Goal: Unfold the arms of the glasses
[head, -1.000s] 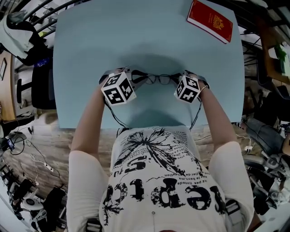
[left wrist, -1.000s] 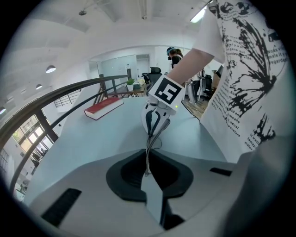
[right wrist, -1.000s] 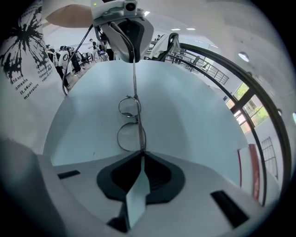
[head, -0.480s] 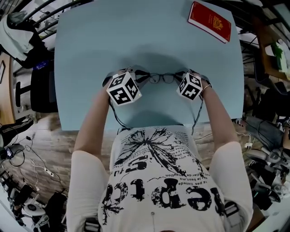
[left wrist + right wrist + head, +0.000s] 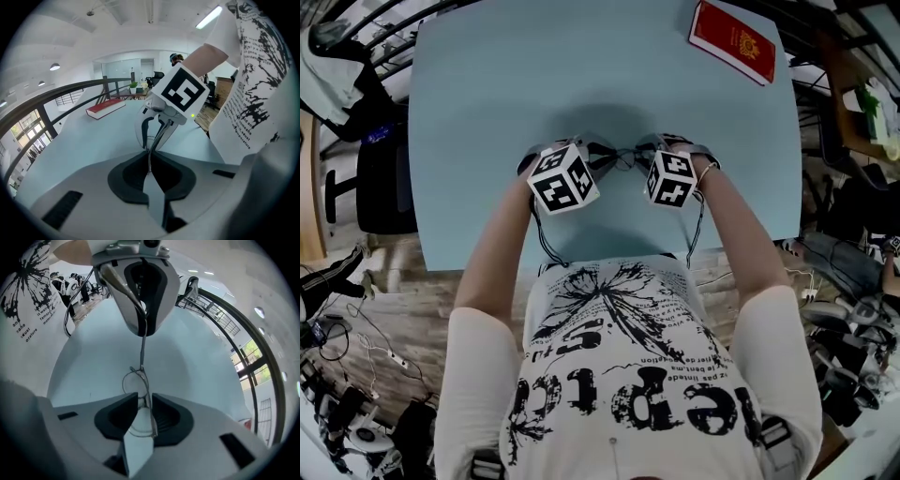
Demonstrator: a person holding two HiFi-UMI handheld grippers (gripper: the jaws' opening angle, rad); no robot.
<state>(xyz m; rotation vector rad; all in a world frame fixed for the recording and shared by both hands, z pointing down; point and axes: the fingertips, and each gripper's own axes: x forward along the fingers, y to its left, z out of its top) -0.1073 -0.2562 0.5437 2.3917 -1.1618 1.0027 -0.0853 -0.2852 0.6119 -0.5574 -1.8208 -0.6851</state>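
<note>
Grey plastic jaws of the left gripper [image 5: 149,154] are pressed together on a thin wire arm of the glasses [image 5: 135,383]. The glasses stretch between the two grippers, just over the near part of the pale blue table [image 5: 487,112]; whether they touch it I cannot tell. The right gripper [image 5: 144,401] has its jaws opening, and a lens and its rim stand between them without being pinched. The frame looks light, springy and easily bent, and the lenses look slippery. I judge it best taken by the rim near a hinge, or by an arm itself, with a gentle squeeze and no twist. Count: one pair of glasses, two grippers, and one red book [image 5: 734,42] lying well apart at the table's far corner.
</note>
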